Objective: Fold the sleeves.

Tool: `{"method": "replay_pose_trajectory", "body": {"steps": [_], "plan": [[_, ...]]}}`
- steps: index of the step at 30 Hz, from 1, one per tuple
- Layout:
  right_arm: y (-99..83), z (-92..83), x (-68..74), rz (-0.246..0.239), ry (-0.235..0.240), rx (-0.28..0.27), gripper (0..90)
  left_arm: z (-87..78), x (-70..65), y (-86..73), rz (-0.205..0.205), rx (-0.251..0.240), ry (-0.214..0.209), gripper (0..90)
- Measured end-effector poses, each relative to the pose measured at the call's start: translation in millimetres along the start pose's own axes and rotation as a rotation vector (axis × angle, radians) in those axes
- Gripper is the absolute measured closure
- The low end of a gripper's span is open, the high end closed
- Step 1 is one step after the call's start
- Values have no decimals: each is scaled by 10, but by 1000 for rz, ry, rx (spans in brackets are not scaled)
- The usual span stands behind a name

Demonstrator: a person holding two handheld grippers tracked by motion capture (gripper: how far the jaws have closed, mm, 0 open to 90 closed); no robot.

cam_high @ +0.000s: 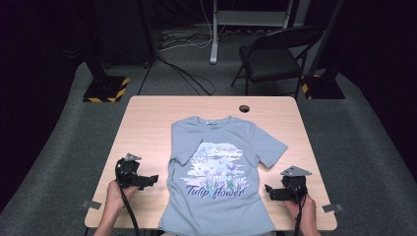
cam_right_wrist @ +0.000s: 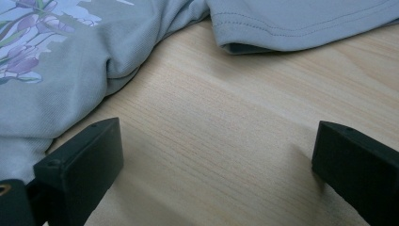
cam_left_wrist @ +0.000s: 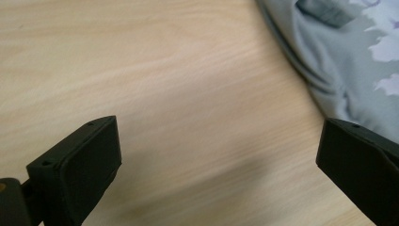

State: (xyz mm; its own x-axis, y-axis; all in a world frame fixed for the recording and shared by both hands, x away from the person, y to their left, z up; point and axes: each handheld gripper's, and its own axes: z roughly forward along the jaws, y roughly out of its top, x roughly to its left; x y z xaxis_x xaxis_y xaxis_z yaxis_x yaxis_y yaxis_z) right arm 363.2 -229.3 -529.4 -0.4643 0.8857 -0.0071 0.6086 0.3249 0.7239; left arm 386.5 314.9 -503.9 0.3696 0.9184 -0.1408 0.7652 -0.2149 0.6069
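A grey-blue T-shirt (cam_high: pixel 221 167) with a "Tulip flower" print lies face up on the wooden table (cam_high: pixel 147 128). One of its sleeves is folded in over the chest. My left gripper (cam_high: pixel 153 180) rests just left of the shirt, pointing toward it. Its jaws stand wide open over bare wood (cam_left_wrist: pixel 219 141), with the shirt's edge (cam_left_wrist: pixel 339 61) beyond the far jaw. My right gripper (cam_high: pixel 268 189) sits just right of the shirt, under the spread sleeve. It is open too (cam_right_wrist: pixel 216 141), with the shirt body (cam_right_wrist: pixel 70 70) beside one jaw and the sleeve hem (cam_right_wrist: pixel 301 23) ahead.
A dark cable hole (cam_high: pixel 244 108) sits near the table's far edge. Beyond the table are a folding chair (cam_high: pixel 275 54) and a stand base with hazard stripes (cam_high: pixel 105 89). Small grey tags (cam_high: pixel 91 204) mark the front corners. Bare wood lies on both sides of the shirt.
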Motion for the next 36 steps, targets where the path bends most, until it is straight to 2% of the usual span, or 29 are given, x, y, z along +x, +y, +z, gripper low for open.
{"method": "replay_pose_trajectory", "body": {"steps": [4, 9, 15, 17, 22, 33, 36], "plan": [[0, 0, 0, 0, 0, 0, 16, -32, 29, -143, -24, -22, 32, 2], [0, 0, 0, 1, 0, 0, 16, -25, -18, -305, -22, -48, 87, 1], [1, 1, 0, 1, 0, 0, 15, 5, -116, -426, 21, -104, 163, 0], [1, 1, 0, 1, 0, 0, 16, 11, -128, -465, 17, -140, 167, 0], [0, -1, 1, -1, -2, 0, 14, 8, -140, -472, 9, -139, 175, 0], [-20, -31, -3, 29, -31, 17, 0, 16, -154, -467, 1, -143, 184, 1], [14, -54, -2, 34, -23, 60, 23, 18, -154, -465, 4, -143, 183, 1]]}}
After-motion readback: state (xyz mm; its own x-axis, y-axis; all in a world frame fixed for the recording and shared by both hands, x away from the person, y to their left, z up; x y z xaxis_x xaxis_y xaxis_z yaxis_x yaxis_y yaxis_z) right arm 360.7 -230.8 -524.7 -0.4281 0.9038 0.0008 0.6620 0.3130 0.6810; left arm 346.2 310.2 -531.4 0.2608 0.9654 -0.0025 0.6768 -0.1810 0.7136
